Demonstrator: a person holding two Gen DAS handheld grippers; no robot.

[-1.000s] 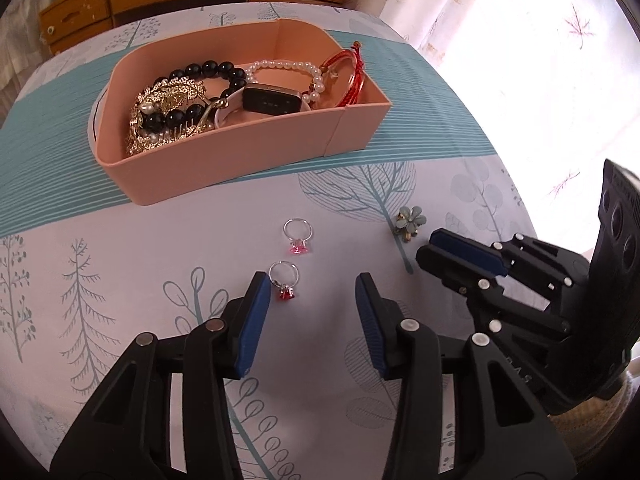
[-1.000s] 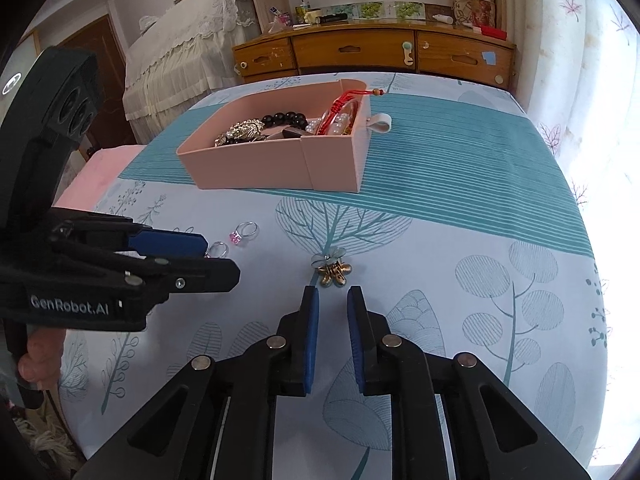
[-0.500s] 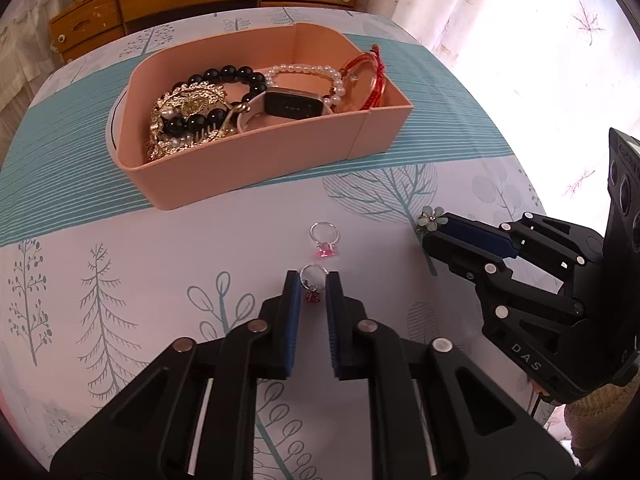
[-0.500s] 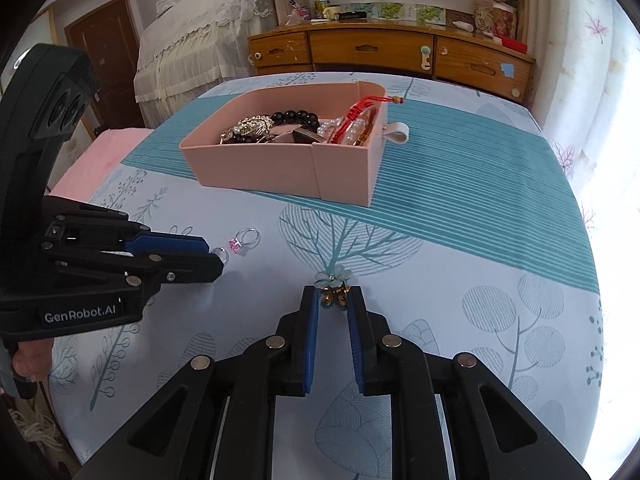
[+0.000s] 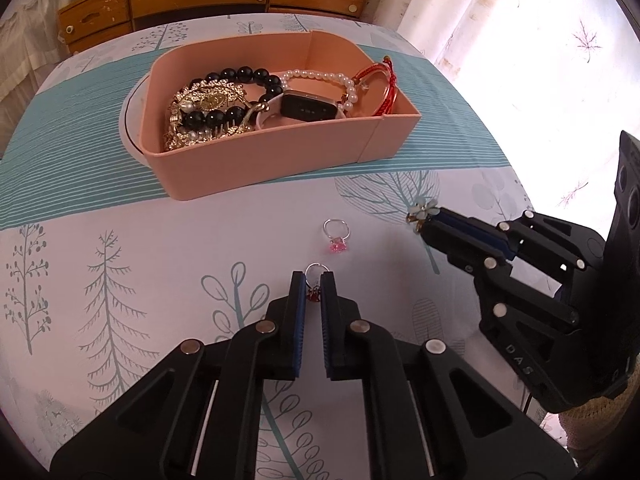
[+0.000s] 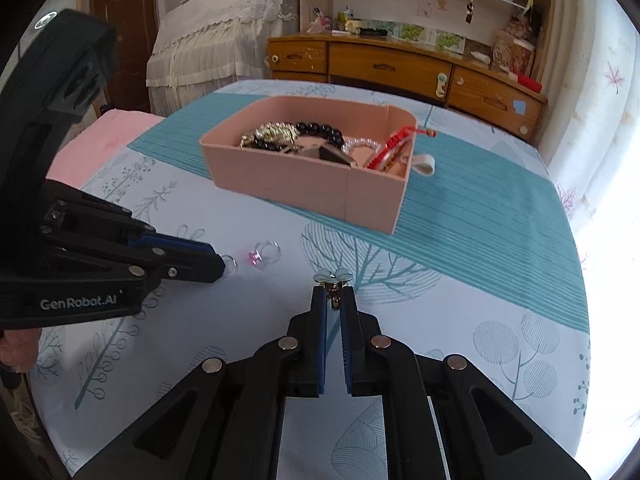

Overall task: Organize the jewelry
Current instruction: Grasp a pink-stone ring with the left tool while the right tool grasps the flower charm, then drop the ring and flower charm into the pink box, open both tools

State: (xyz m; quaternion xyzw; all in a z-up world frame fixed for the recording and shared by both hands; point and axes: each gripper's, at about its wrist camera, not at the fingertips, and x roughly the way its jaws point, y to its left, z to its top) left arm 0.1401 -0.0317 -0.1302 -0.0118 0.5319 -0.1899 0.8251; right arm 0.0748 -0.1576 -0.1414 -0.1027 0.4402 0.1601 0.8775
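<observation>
Fingers of the left gripper [image 5: 313,286] pinch a red-stone ring [image 5: 314,288] low over the bench [image 5: 120,240]. The right gripper [image 6: 333,295] grips a flower brooch [image 6: 333,278]; the pink box [image 5: 280,160] sits beyond.

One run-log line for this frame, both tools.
left tool: shut on red ring | right tool: shut on flower clip | pink ring: on table | box: part filled
</observation>
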